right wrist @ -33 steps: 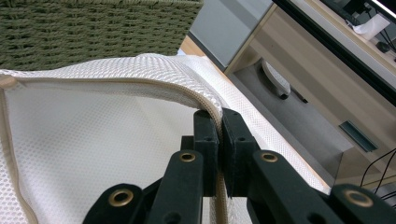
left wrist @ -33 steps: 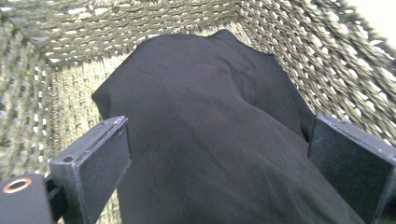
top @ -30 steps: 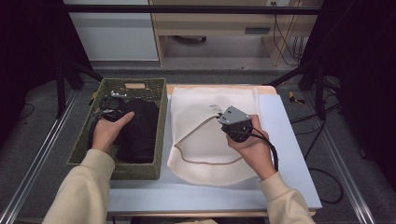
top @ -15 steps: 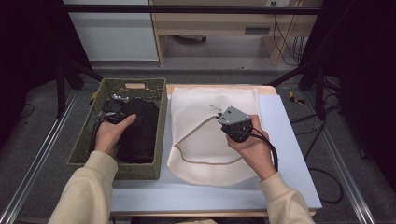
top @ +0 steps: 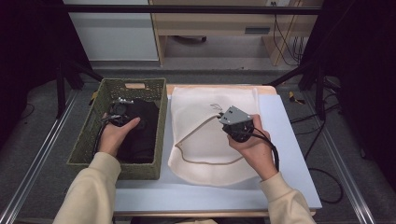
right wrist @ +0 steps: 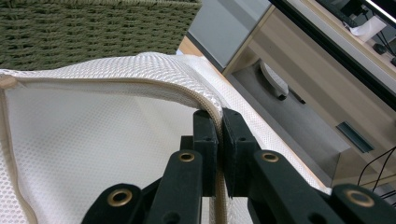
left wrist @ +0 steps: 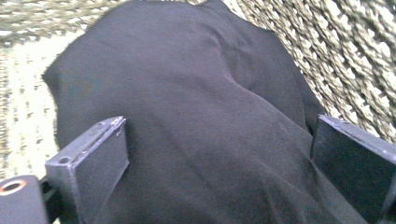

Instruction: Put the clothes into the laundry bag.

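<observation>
A black garment [top: 140, 128] lies in the woven green basket [top: 88, 140] at the table's left. My left gripper [top: 119, 112] is down in the basket over it. In the left gripper view its jaws stand wide, my left gripper [left wrist: 218, 126] open with the black garment [left wrist: 196, 116] bulging between them and basket weave [left wrist: 355, 56] beyond. A white mesh bag [top: 205, 140] with a beige zip edge lies flat mid-table. My right gripper [top: 223, 120] is shut on that rim and holds it lifted. The right gripper view has my right gripper [right wrist: 220, 114] pinching the mesh bag [right wrist: 93, 140] at its trim.
The bag rests on a white board [top: 289, 140] on the table. A cable [top: 273, 154] trails from the right gripper over the right hand. Metal rails [top: 42, 158] run along both table sides. A wooden cabinet [top: 224, 28] stands beyond the far edge.
My left gripper has edged slightly farther into the basket over the black garment. The right gripper has kept still, shut on the bag's rim.
</observation>
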Demonstrator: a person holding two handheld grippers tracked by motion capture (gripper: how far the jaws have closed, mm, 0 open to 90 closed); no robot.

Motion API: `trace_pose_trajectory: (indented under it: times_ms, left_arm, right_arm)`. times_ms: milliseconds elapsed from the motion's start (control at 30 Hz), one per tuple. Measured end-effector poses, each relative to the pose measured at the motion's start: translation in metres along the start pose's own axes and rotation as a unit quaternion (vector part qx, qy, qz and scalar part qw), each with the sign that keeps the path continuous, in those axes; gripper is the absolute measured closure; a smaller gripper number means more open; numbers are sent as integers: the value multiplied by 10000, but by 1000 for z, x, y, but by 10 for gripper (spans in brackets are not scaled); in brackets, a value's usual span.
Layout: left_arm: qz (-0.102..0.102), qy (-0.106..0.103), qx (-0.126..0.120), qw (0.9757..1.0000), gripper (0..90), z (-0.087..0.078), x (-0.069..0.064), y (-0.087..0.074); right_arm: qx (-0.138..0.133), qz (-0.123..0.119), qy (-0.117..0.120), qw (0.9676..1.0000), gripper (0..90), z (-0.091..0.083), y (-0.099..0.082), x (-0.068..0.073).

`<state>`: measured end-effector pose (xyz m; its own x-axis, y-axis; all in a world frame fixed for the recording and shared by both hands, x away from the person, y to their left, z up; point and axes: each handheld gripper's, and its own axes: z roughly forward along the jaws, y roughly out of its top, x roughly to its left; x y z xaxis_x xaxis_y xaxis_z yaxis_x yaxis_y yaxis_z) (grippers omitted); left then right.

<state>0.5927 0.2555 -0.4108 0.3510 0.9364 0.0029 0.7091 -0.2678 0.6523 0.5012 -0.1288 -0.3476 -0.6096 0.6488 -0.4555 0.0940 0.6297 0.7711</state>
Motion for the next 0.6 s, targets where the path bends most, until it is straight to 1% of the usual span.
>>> trace_pose_trajectory:
  times_ms: [100, 167, 233, 367, 467, 567, 600]
  left_arm:
    - [39, 121, 97, 9999, 27, 4, 0, -2]
    - [50, 154, 115, 9998, 24, 5, 1, -3]
    - [13, 178, 125, 9998, 21, 6, 2, -3]
    - [-16, 203, 183, 9996, 9, 9, 2, -4]
    - [12, 173, 213, 9996, 7, 10, 0, -5]
    - [23, 156, 320, 9994, 2, 12, -4, -6]
    - [55, 155, 353, 9992, 1, 12, -5, -7]
  right_arm:
    - [10, -4, 15, 10000, 855, 1, 0, 1]
    - [9, -13, 16, 10000, 855, 1, 0, 2]
    - [9, -25, 11, 10000, 855, 1, 1, 2]
    - [20, -17, 19, 10000, 854, 0, 0, 1]
    - [15, -10, 15, 10000, 854, 0, 0, 1]
    - [26, -26, 32, 10000, 853, 1, 0, 2]
    - [30, -33, 32, 10000, 852, 1, 1, 2]
